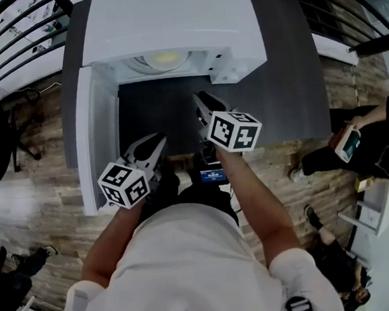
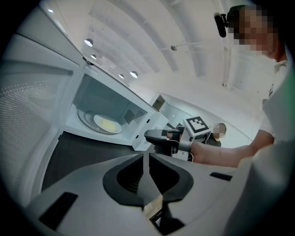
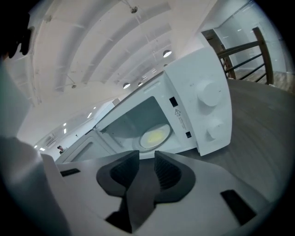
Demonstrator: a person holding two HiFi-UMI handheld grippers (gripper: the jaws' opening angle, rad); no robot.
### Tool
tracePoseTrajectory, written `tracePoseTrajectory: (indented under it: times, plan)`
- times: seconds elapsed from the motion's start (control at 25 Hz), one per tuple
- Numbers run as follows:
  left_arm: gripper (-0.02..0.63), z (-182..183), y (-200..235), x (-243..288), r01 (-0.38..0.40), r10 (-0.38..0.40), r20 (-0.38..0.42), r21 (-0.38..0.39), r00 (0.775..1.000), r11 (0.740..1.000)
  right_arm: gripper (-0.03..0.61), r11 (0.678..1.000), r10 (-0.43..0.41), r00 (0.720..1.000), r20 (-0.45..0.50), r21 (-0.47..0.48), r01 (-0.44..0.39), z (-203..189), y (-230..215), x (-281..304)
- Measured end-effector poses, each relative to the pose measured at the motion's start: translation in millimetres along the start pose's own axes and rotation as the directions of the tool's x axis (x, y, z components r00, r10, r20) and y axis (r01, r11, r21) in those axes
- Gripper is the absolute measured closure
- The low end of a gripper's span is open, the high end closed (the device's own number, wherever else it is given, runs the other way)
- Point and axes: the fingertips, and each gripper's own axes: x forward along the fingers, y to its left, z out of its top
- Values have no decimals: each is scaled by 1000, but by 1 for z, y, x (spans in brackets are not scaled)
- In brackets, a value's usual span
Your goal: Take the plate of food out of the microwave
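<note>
Over on the left, the microwave door [image 1: 89, 147] stands swung wide, so the way in is clear. The left gripper [image 1: 154, 147] hovers over the dark counter [image 1: 289, 75] in front of the opening, its fingers drawn all but together with only a slit between them and nothing in it. Moving right, there's the prize: the plate of food [image 1: 164, 58] sits in the far part of the microwave [image 1: 169, 18] on the turntable, pale with something yellow and flat spread on it. The right gripper [image 1: 202, 107] is the nearer of the two to the cavity, pointed straight at it, fingers narrowly parted and empty. That plate looks rigid and smooth, likely slick and breakable, and light enough for one gripper. The near rim is the place to pinch, kept level so the food doesn't slide. Both pairs of fingers would need to spread wider first. At the far right, two knobs [image 3: 211, 92], untouched.
</note>
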Motion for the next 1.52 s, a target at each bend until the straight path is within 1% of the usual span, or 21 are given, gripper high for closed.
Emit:
tracePoseTrajectory:
  times: [0.28,0.36,0.44,0.52,0.64,0.8,0.88,1.04,1.16,1.28,1.36,1.52]
  plan:
    - [578,18,31,22,-45,48,61,-62,997,997,482,999,-46,998,-33,27,47,9,-22,67]
    - [578,22,36,28,-54,59,71,-73,996,996,482,997,-59,998,-39,57,61,10,-28,80]
    - [578,24,43,34,-70,76,77,-87,994,994,482,992,-66,997,-38,109,70,13,-31,93]
    - [578,25,51,40,-95,103,80,-102,991,990,482,985,-72,997,-29,152,75,17,-32,105]
    - [578,26,61,45,-123,132,76,-114,988,986,482,977,-103,994,-25,187,106,24,-37,122]
    - [578,21,68,47,-131,139,59,-122,989,984,482,954,-150,988,-31,257,153,27,-48,139]
    - [578,18,70,45,-135,142,50,-124,989,983,482,948,-163,986,-31,271,165,29,-50,144]
    - [578,13,68,42,-138,144,40,-132,989,982,482,939,-203,978,-47,273,208,31,-56,149]
    - [578,5,62,41,-137,144,32,-159,989,978,482,930,-227,972,-67,281,237,30,-61,151]
    - [578,-11,52,43,-138,144,16,-198,990,970,485,926,-240,967,-84,279,255,27,-63,152]
    - [578,-25,41,46,-132,135,-5,-231,991,964,507,927,-238,967,-90,274,254,28,-62,153]
    - [578,-46,25,48,-132,121,-55,-322,991,937,520,926,-234,967,-99,281,253,31,-62,154]
